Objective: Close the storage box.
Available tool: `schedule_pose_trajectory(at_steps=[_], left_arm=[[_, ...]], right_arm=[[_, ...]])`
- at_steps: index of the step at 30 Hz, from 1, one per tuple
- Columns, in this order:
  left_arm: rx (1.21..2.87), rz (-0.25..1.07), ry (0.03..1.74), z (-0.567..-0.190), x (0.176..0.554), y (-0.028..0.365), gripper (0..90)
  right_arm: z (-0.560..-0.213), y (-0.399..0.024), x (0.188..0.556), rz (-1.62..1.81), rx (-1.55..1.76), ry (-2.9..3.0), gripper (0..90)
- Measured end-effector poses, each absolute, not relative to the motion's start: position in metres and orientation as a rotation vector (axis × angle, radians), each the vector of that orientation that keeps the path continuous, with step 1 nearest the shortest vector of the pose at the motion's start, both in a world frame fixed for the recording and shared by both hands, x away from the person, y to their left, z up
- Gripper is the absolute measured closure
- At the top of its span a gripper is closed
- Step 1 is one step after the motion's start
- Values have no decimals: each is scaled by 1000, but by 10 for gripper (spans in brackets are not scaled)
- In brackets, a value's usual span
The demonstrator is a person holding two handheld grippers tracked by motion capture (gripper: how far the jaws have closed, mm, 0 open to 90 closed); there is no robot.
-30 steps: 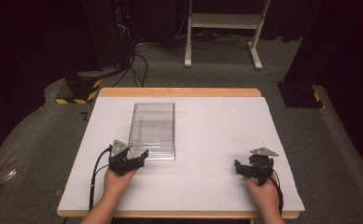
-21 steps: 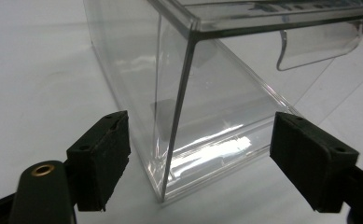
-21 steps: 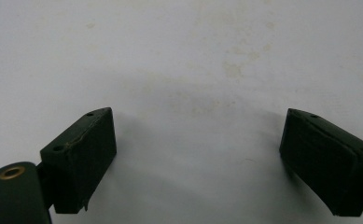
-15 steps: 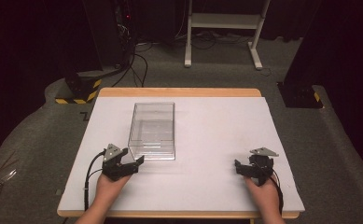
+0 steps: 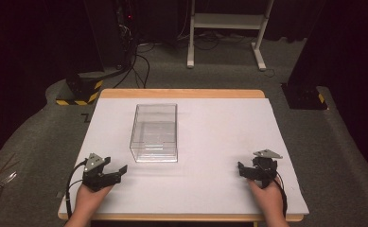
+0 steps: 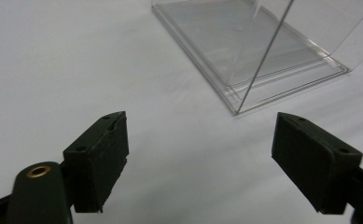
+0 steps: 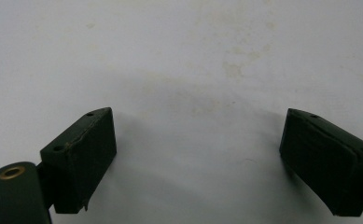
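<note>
At seven o'clock from the clear box [image 5: 154,133], the left gripper [image 5: 120,171] gapes empty, its jaws just opening; right gripper [image 5: 242,169] likewise spread, holding nothing.

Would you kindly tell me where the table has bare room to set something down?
The widest free patch lies between the clear box and the table's right edge, ahead of the right gripper. Another lies between the two grippers. The tightest spot is between the left gripper and the box.
</note>
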State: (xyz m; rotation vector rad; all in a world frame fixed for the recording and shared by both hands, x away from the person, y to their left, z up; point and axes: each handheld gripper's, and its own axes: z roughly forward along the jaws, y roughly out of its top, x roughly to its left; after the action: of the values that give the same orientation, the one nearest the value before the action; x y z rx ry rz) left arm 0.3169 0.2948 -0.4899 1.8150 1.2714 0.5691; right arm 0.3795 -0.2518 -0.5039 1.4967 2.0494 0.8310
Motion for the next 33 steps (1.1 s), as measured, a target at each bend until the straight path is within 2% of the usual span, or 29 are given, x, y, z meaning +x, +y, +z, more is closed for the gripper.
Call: schedule_pose_trajectory(at_steps=[9, 16, 33], left_arm=[[1893, 669, 1353, -498, 319, 313, 155], [1978, 649, 1381, -508, 324, 312, 151], [1971, 614, 1382, -508, 325, 315, 166]], right_arm=[[-504, -252, 379, 832, 1499, 2049, 106], [-504, -252, 379, 832, 1498, 2049, 105], [-504, -251, 379, 828, 1494, 2049, 105]])
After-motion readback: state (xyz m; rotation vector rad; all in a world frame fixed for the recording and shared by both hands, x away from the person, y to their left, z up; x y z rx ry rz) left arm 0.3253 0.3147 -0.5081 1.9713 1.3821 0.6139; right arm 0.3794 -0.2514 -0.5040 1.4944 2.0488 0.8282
